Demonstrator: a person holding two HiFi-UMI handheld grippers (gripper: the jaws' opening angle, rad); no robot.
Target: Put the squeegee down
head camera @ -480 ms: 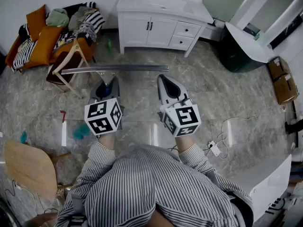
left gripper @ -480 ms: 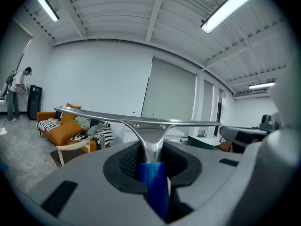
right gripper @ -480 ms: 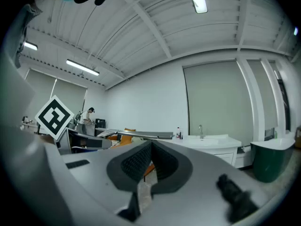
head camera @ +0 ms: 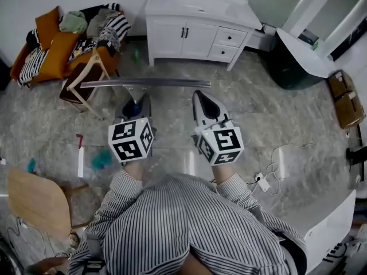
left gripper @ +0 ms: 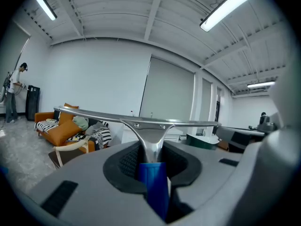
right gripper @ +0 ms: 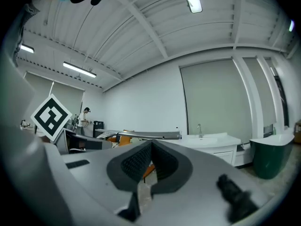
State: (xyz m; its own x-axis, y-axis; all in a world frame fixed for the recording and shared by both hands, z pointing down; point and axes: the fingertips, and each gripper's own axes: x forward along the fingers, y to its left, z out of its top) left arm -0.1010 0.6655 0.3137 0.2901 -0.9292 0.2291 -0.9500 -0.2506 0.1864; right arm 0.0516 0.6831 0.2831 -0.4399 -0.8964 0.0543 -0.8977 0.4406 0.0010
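The squeegee has a long metal blade lying crosswise in the air above the marble floor, and a blue handle. My left gripper is shut on that handle, with the blade spreading wide just beyond the jaws in the left gripper view. My right gripper is held level beside it, a little to the right, shut with nothing between its jaws. It does not touch the squeegee. The blade's right end shows just past the right gripper in the right gripper view.
A white vanity with a sink stands ahead against the wall. An orange sofa piled with clothes and a wooden chair are at left. A dark green bin, boxes, a floor cable and a wooden seat surround me.
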